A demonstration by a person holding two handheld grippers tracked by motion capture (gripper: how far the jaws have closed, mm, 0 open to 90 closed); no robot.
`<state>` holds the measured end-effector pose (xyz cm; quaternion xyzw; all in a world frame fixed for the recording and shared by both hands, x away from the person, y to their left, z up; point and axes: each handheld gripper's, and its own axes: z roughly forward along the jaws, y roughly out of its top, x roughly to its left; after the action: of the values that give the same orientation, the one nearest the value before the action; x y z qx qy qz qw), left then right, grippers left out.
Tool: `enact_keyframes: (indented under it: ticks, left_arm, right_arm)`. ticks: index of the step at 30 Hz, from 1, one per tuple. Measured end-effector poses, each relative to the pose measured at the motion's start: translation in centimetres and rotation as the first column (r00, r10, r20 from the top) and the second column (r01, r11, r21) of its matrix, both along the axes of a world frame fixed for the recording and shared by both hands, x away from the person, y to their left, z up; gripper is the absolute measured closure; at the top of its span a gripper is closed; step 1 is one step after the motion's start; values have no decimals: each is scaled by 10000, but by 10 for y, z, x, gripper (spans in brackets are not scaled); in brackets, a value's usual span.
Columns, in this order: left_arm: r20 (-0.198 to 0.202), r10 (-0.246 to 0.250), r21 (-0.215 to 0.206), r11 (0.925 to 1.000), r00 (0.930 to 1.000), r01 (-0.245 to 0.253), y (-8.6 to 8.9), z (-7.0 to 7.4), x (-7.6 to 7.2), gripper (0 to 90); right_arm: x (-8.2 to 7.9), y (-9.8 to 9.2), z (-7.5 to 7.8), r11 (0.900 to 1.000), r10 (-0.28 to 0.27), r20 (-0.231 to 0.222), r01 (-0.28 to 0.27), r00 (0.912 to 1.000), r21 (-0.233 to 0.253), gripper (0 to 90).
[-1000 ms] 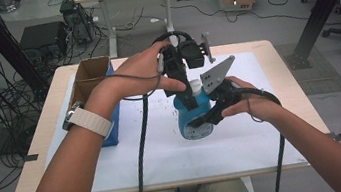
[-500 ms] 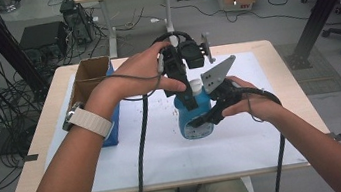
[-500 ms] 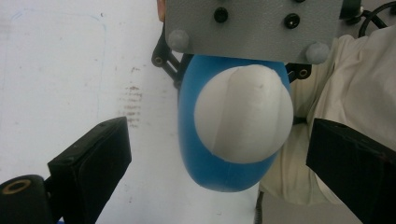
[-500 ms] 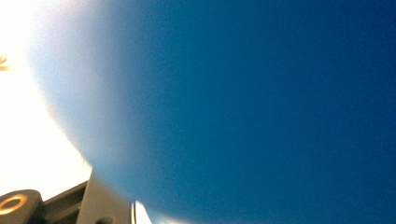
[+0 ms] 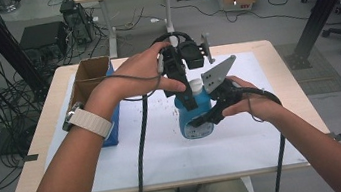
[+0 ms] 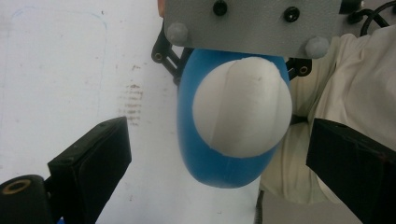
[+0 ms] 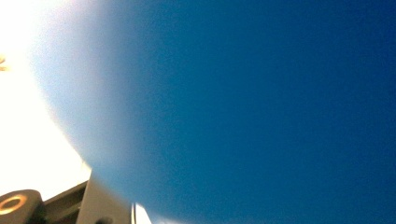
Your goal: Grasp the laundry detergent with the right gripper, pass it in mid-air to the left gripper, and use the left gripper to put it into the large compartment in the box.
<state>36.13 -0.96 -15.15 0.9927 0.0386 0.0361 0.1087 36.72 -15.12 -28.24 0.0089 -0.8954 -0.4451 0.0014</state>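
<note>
1. Desk: light wood top, covered over most of its area by a white sheet with faint brown smudges.
2. Cardboard box: open, standing near the far left corner of the desk, against a blue block at the left edge of the sheet.
3. Blue bottle, white cap: upright on the sheet, near the desk's centre, slightly toward the far edge.
4. Left tool: held above the bottle, pointing down at the cap. In the left gripper view its jaws stand spread, one on each side of the cap, apart from it.
5. Right tool: comes in from the bottle's right, pinching the bottle's body; in the right gripper view blurred blue plastic sits very close to the lens.
</note>
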Motion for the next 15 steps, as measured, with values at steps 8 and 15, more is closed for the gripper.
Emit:
enact_keyframes:
  ticks: [8,15]
  left_arm:
    - [24,12,-20,10000,10000,-12,0,0,-1,68]
    - [23,0,37,10000,10000,0,0,0,-1,69]
  right_arm:
    - [0,1,0,10000,69,46,-69,10000,-49,435]
    - [0,1,0,9999,99,54,-99,9999,-17,435]
